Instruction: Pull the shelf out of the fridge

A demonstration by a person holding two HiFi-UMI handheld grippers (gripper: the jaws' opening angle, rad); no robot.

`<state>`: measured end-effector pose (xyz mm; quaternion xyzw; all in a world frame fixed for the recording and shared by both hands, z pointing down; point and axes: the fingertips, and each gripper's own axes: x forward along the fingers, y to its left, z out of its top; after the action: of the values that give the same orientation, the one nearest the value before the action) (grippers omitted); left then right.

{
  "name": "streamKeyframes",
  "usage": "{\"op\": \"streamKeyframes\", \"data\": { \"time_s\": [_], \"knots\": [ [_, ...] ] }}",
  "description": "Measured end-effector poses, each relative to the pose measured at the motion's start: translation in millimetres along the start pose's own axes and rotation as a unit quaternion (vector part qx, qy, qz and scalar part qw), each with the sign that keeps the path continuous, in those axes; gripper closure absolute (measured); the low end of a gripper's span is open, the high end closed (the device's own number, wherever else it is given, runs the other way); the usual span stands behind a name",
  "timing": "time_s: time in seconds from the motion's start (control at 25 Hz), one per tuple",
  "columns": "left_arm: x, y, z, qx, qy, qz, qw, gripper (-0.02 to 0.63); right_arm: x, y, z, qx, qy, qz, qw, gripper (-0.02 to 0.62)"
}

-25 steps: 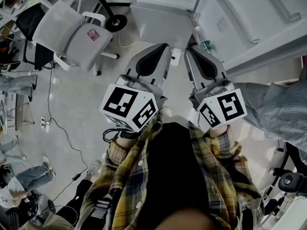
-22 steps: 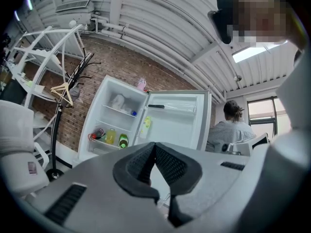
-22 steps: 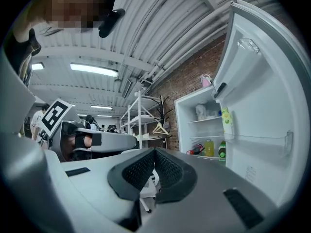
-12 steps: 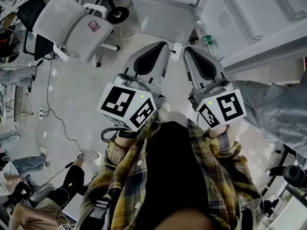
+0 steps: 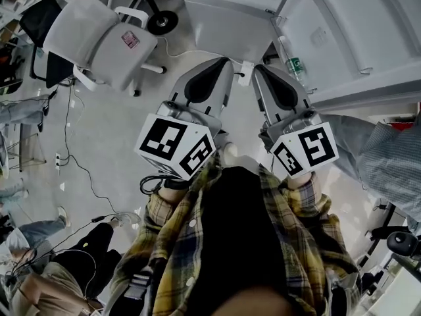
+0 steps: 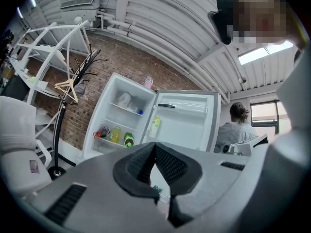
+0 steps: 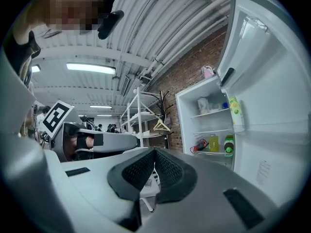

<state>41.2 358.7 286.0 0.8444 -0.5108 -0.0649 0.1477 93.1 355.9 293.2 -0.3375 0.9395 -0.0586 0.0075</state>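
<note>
Shelf (image 6: pixel 127 109) sits well ahead inside the open fridge (image 6: pixel 103 111), so I hold my left tongs (image 6: pixel 155 145) and right tongs (image 7: pixel 154 150) level, side by side, both pressed together and empty.

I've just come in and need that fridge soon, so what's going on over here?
A person in a plaid shirt holds a pair of tongs in each hand, both aimed level at the open fridge. The left tongs and the right tongs are shut with nothing in them, and neither touches the fridge. The shelves sit in place inside, with bottles low down. No shelf has been pulled out yet.
</note>
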Motion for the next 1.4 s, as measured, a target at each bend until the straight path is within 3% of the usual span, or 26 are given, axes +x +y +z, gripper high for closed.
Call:
{"op": "streamKeyframes", "data": {
  "time_s": [0.68,1.04,1.4],
  "knots": [
    [41.3,124.5,45.9,0.011,0.02,-0.058,0.998,0.603,129.5,-18.4,9.3,-0.006,-0.009,-0.07,0.997,0.577],
    [65.7,154.8,43.7,-0.004,0.047,-0.09,0.9949,0.602,158.6,-34.4,3.3,0.003,0.005,-0.108,0.994,0.577],
    [131.0,175.0,36.2,-0.018,0.059,-0.091,0.9939,0.603,183.1,-98.4,-2.9,0.02,0.012,-0.118,0.993,0.577]
  ]
}}
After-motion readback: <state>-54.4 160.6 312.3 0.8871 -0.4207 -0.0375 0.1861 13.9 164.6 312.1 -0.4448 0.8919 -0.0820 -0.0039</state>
